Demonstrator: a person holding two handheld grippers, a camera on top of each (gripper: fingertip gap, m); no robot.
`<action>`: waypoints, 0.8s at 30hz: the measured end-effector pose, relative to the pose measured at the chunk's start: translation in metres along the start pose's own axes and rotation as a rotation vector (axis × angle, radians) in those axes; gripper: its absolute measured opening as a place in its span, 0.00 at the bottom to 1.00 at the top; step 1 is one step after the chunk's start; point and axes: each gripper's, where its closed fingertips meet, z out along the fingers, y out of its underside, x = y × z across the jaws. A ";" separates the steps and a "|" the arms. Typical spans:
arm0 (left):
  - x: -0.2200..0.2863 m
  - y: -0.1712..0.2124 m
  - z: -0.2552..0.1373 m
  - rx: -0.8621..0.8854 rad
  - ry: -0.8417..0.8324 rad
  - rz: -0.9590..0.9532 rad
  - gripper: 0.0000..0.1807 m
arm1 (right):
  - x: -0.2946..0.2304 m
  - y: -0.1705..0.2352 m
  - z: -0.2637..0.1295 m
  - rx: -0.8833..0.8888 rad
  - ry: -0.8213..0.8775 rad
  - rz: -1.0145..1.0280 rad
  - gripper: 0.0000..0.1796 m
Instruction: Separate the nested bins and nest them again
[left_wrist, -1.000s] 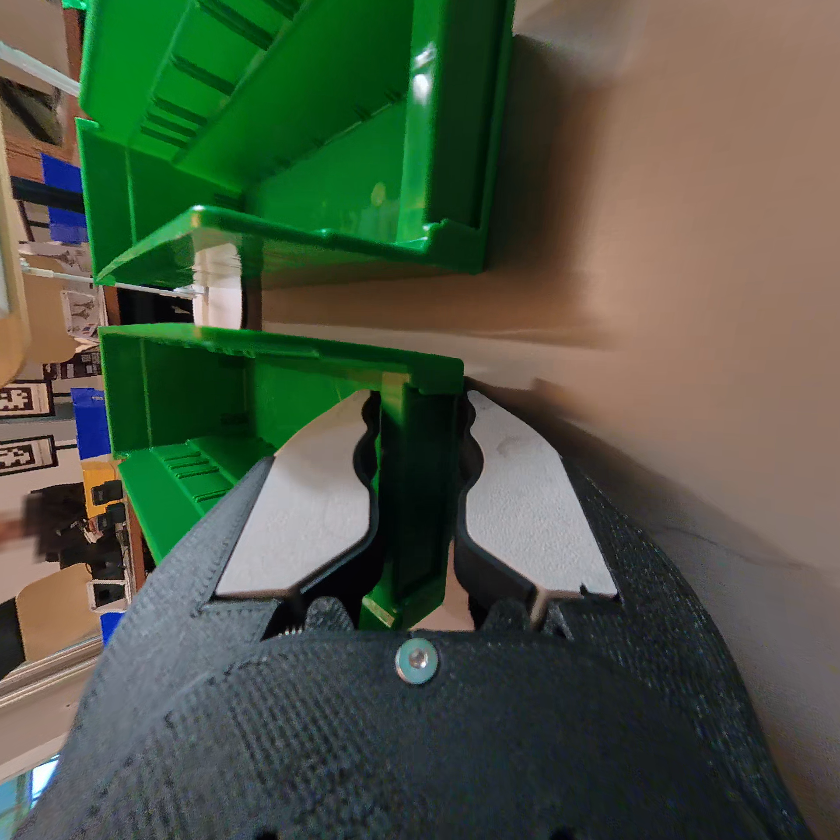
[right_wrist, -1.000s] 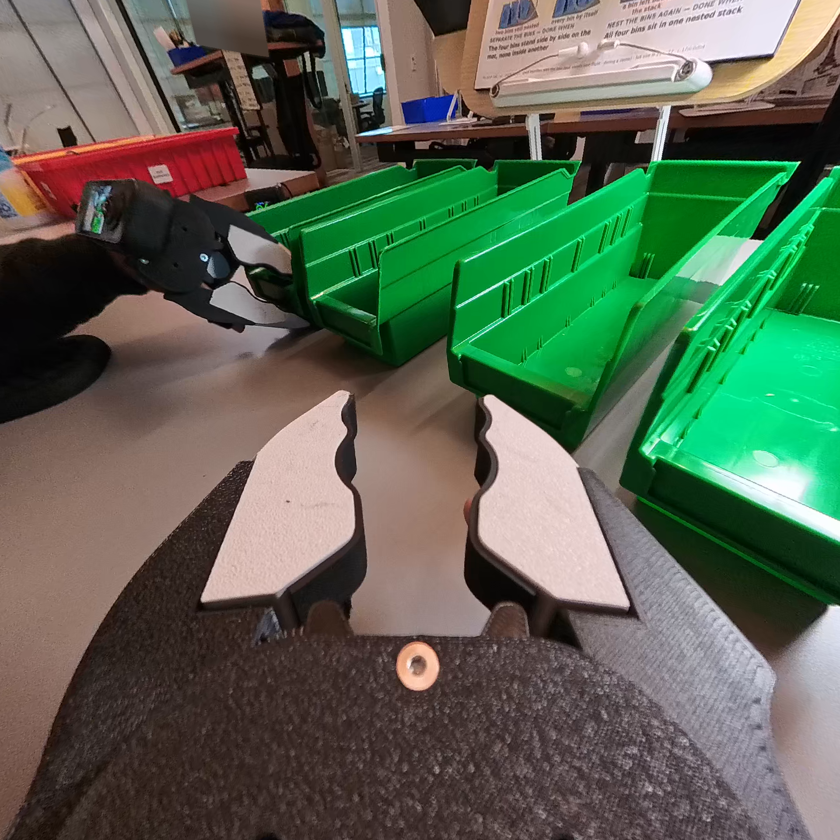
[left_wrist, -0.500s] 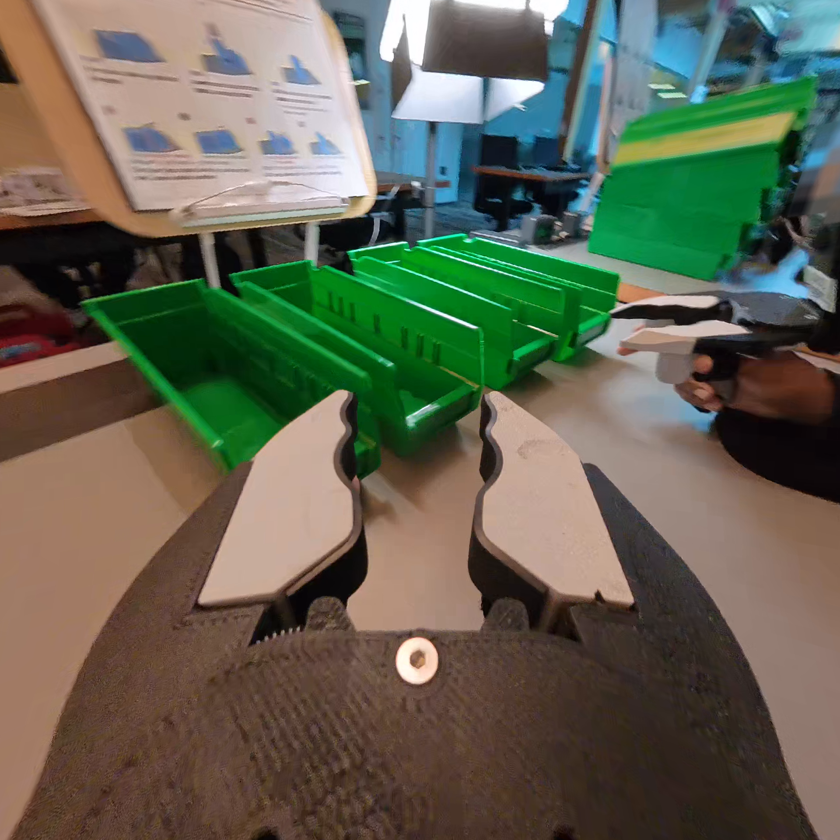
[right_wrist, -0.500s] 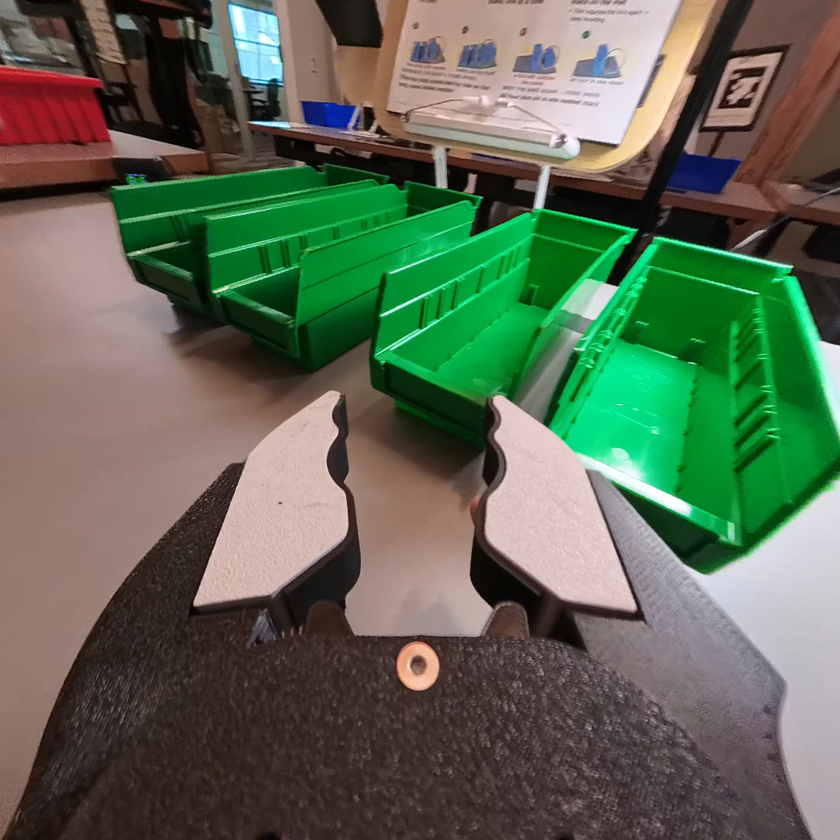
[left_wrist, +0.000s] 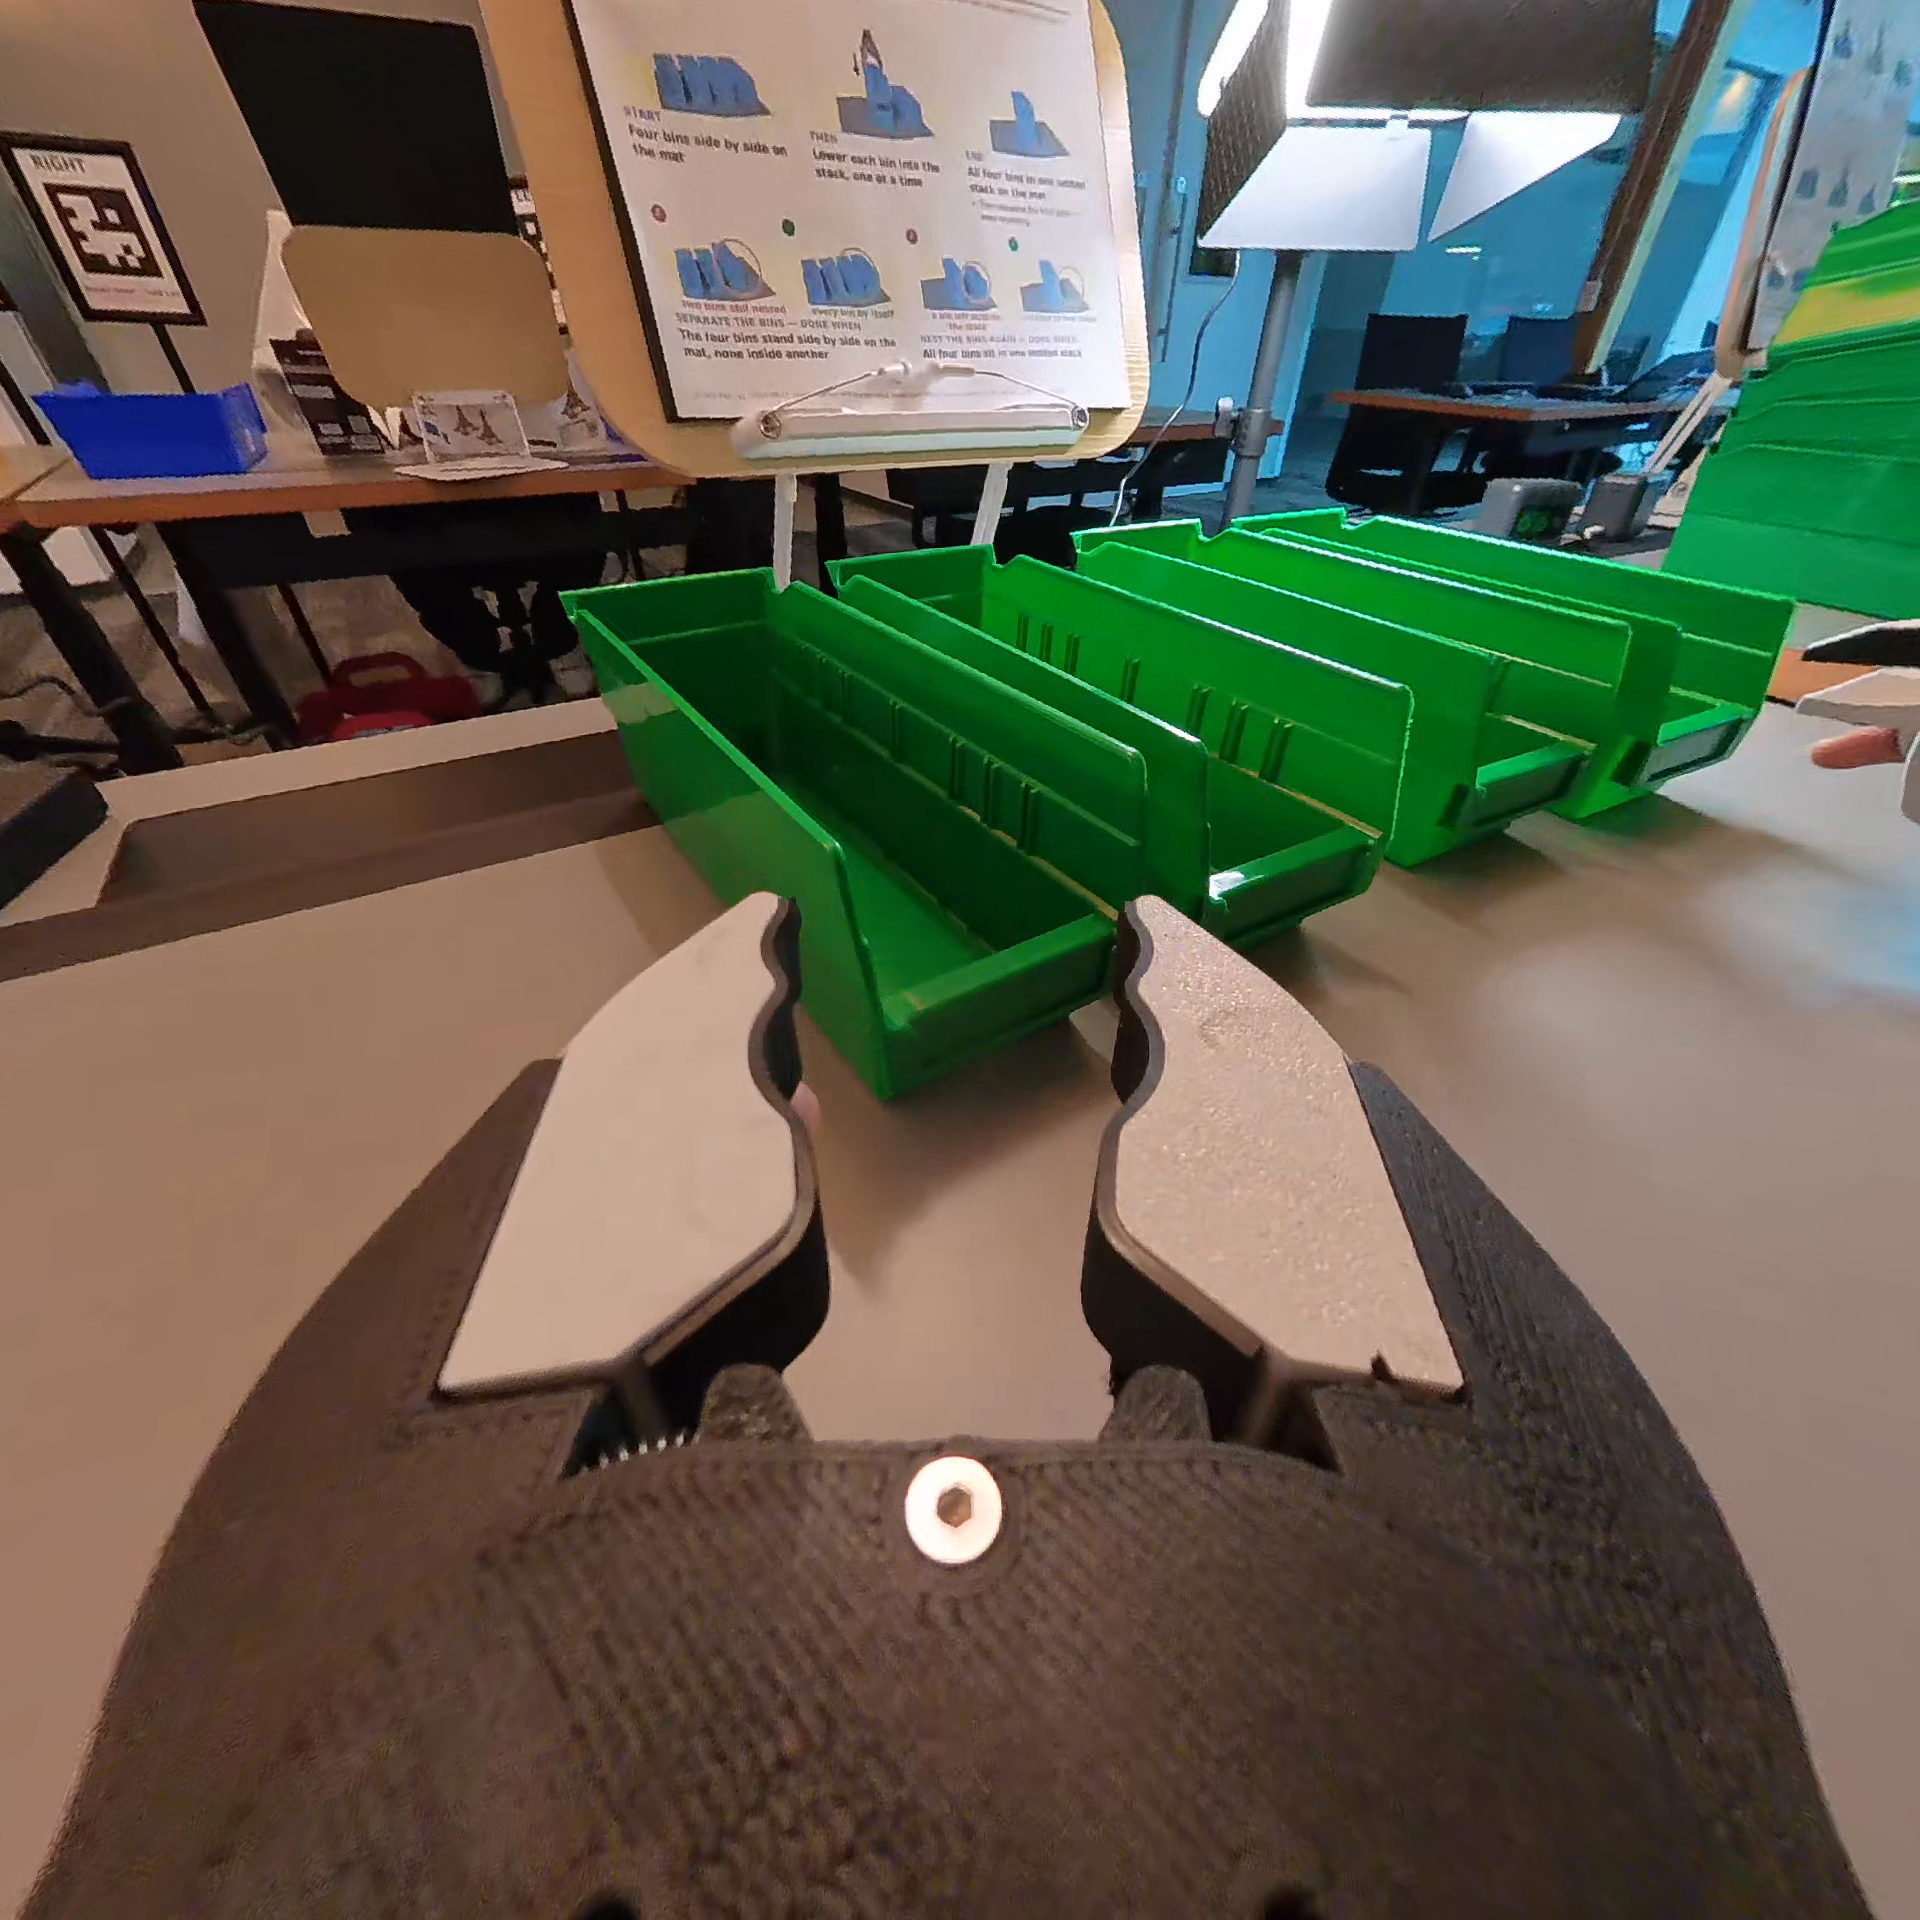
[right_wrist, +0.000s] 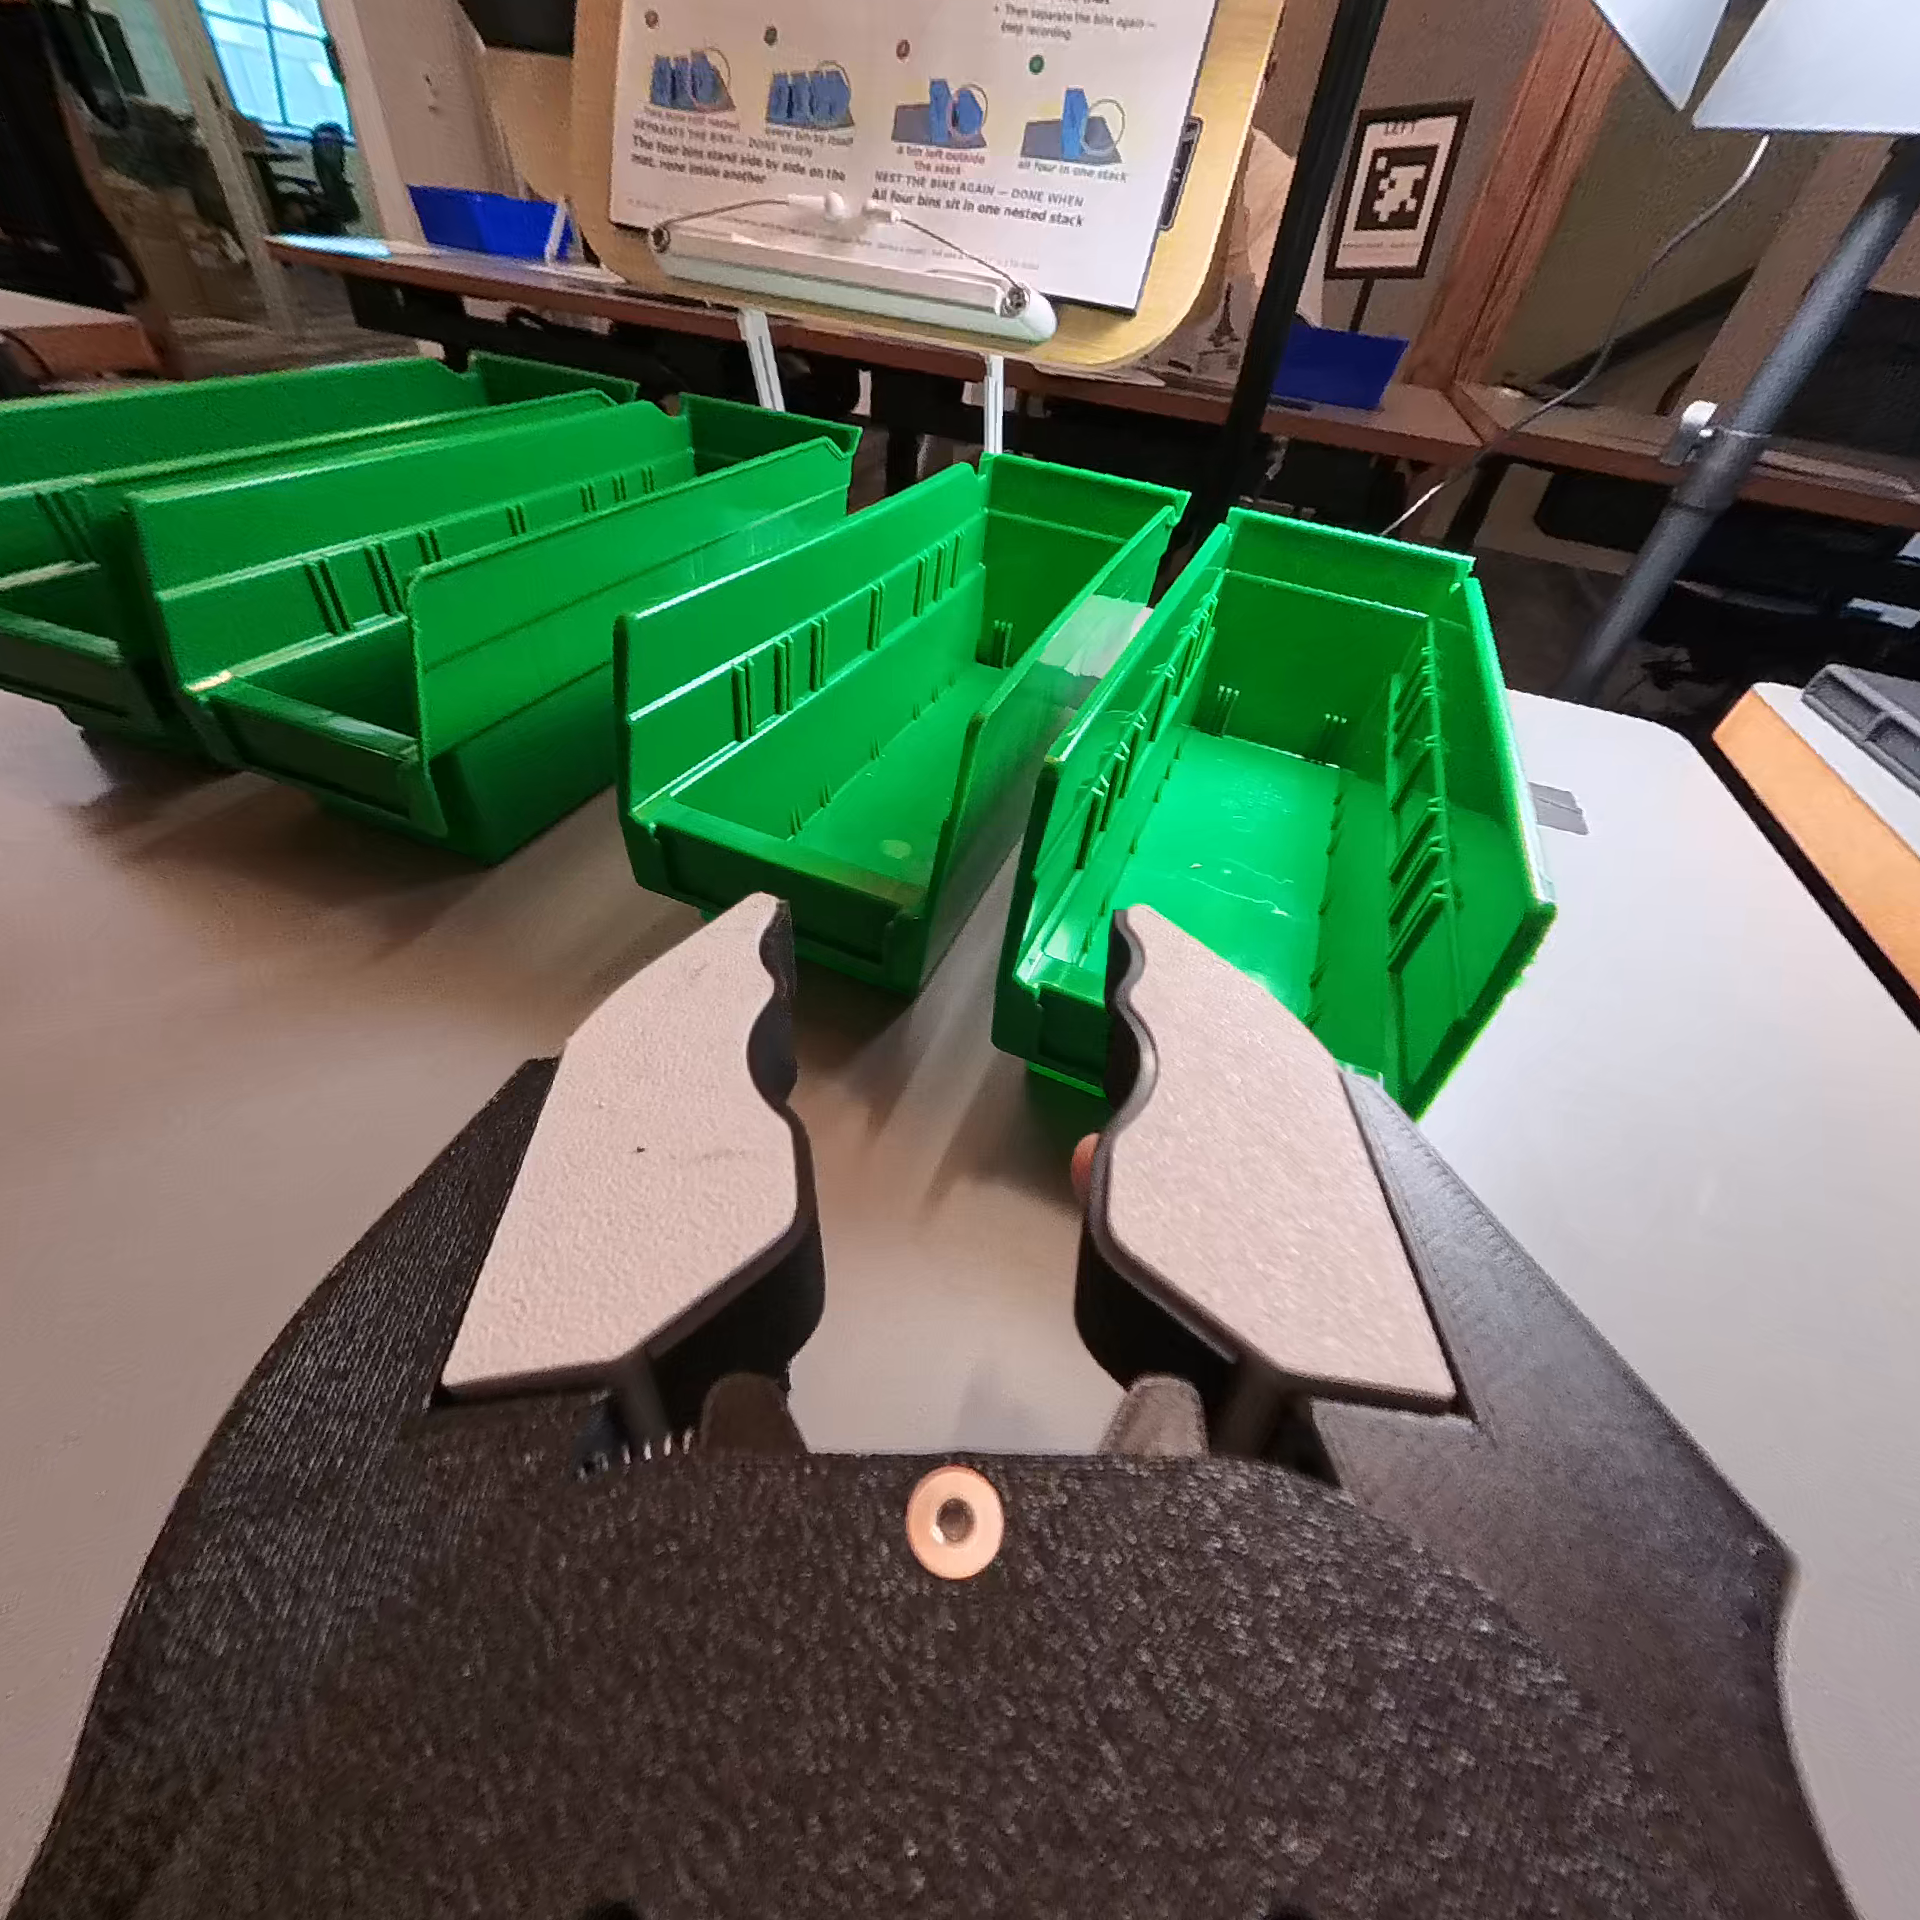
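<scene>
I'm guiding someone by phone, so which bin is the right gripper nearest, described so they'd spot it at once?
Find the clipboard stand behind the grey table; four green bins sit in a row before it. Take the bin at the row's right end, just ahead of the open right gripper. Unlike its level neighbours, it sits tipped toward the next bin.

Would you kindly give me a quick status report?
Left gripper open, empty. Right gripper open, empty. Four green bins separated, side by side. Nothing blocking.

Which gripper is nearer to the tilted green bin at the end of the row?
Right. The right gripper is just before the tilted bin; the left gripper faces the opposite end.
</scene>
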 end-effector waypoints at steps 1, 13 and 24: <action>0.001 0.001 0.000 -0.002 0.000 0.013 0.32 | 0.002 0.002 0.001 -0.010 0.006 -0.007 0.31; 0.014 0.006 0.004 -0.020 0.033 0.076 0.32 | 0.023 0.043 0.018 -0.236 0.082 -0.062 0.21; 0.018 0.019 0.010 -0.070 0.035 0.108 0.32 | 0.048 0.057 0.030 -0.344 0.162 -0.021 0.18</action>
